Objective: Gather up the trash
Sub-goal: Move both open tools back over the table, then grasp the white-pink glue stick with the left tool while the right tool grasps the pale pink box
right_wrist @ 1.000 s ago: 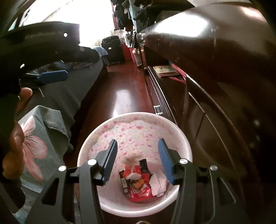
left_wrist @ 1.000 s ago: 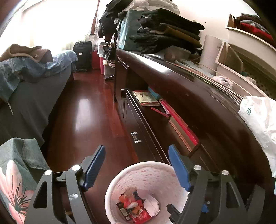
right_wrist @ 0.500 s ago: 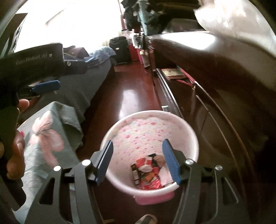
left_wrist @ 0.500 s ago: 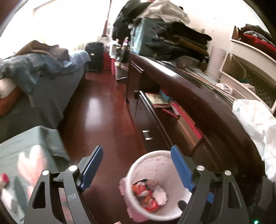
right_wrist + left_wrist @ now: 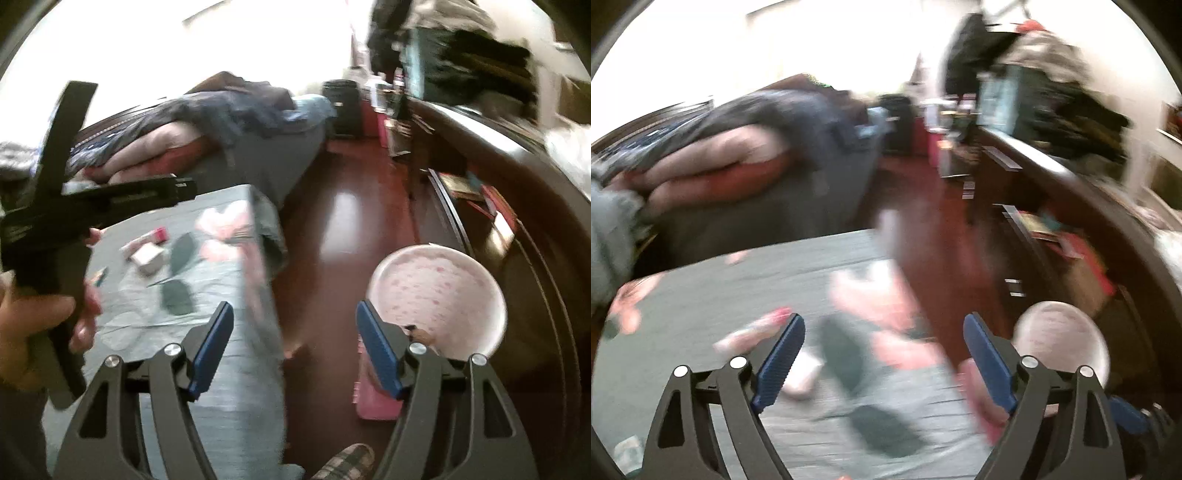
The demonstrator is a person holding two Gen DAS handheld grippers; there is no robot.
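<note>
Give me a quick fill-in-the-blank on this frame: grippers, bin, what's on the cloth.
1. Both the left gripper and the right gripper are ____ and hold nothing.
2. The pink-speckled trash bin stands on the ____ beside the dark cabinet.
3. The small pink wrappers lie on the grey ____-patterned cloth.

Missing words: open; floor; flower

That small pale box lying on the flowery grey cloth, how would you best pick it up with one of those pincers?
Judging by the right wrist view, the pale box lies flat on the grey cloth, so I'd come down from above and pinch its two long sides. The pink wrapper lies close on its far side, so approach from the near side. The left tool is open and nearest.
</note>
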